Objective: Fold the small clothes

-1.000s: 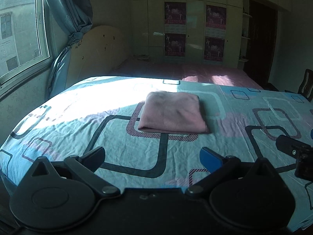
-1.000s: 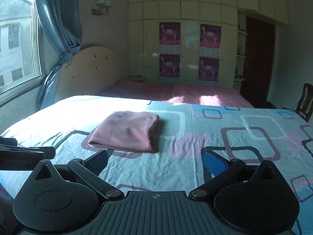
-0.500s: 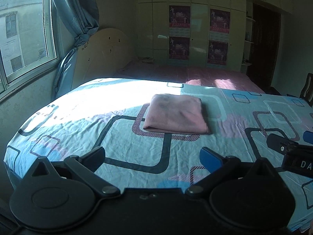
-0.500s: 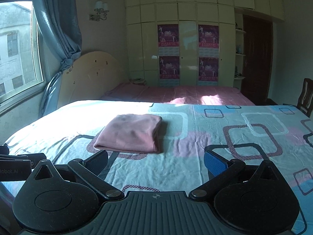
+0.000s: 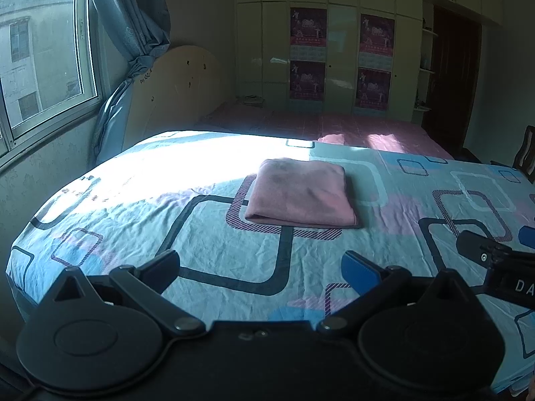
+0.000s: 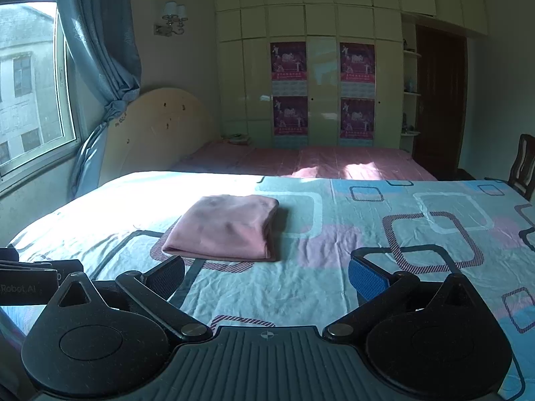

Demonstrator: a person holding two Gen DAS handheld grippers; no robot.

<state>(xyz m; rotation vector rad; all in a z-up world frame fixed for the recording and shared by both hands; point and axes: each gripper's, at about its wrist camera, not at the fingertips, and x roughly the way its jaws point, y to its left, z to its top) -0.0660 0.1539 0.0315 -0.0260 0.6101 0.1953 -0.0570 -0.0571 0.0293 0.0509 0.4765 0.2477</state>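
A pink garment (image 5: 301, 193) lies folded into a neat rectangle on the patterned blue sheet (image 5: 133, 220); it also shows in the right wrist view (image 6: 227, 230). My left gripper (image 5: 260, 267) is open and empty, held above the near part of the sheet, well short of the garment. My right gripper (image 6: 267, 270) is open and empty, also short of the garment and to its right. The right gripper's body shows at the right edge of the left wrist view (image 5: 501, 264), and the left gripper's body shows at the left edge of the right wrist view (image 6: 30, 280).
The sheet covers a wide surface (image 6: 418, 234) with its left edge rounded off. Behind it is a pink-covered bed (image 6: 317, 160) with a headboard (image 6: 160, 123). A window and curtain (image 6: 100, 50) are at left, a chair (image 6: 521, 163) at right.
Both grippers have drawn back and risen a little from the garment; it looks smaller and farther away. The garment has not moved.
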